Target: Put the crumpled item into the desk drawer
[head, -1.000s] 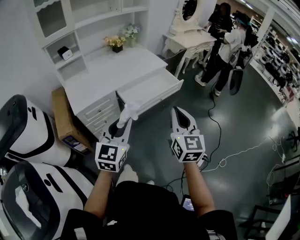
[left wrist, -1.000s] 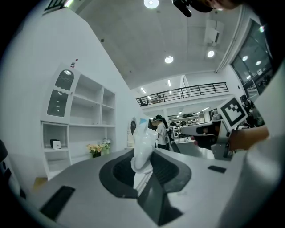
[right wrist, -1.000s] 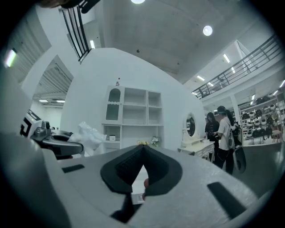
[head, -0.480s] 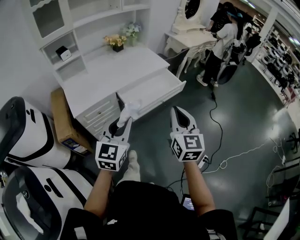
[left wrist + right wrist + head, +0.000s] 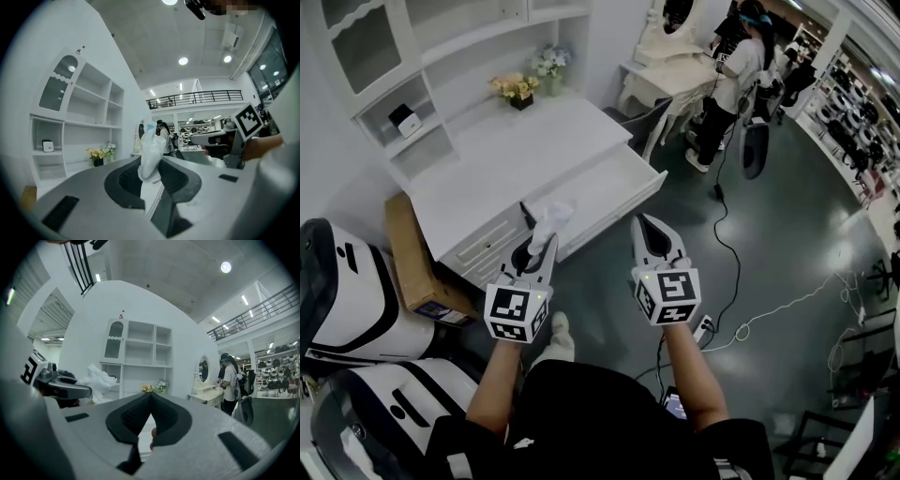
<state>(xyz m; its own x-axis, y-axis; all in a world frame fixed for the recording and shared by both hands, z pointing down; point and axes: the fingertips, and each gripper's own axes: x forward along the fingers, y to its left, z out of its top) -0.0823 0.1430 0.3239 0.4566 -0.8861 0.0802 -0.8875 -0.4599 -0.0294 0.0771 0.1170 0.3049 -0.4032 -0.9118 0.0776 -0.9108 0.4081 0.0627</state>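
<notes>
Our left claw (image 5: 542, 247) is closed narrow on the crumpled item (image 5: 551, 217), a white wad that stands up out of the tips. In the left gripper view the jaws (image 5: 153, 165) pinch the wad's lower tail while its bulk (image 5: 151, 152) rises above them. From the head view the crumpled item sits over the near left corner of the open drawer (image 5: 623, 202); we cannot tell how high above the drawer it hangs. The drawer is pulled out from the white bench (image 5: 502, 155), and what we see of its inside is plain white. Our right claw (image 5: 645, 225) hovers just to the right of the drawer's front, over the dark floor, apart from the left claw. In the right gripper view its jaws (image 5: 150, 398) meet at the tips with nothing between them. Behind the drawer, at the back of the bench, stand two small flower pots (image 5: 517, 88). Left of the drawer, on the floor against the bench, lies a brown cardboard box (image 5: 411, 253). Beyond the drawer's far right end, people (image 5: 733, 70) stand beside a white dressing table (image 5: 670, 77).
</notes>
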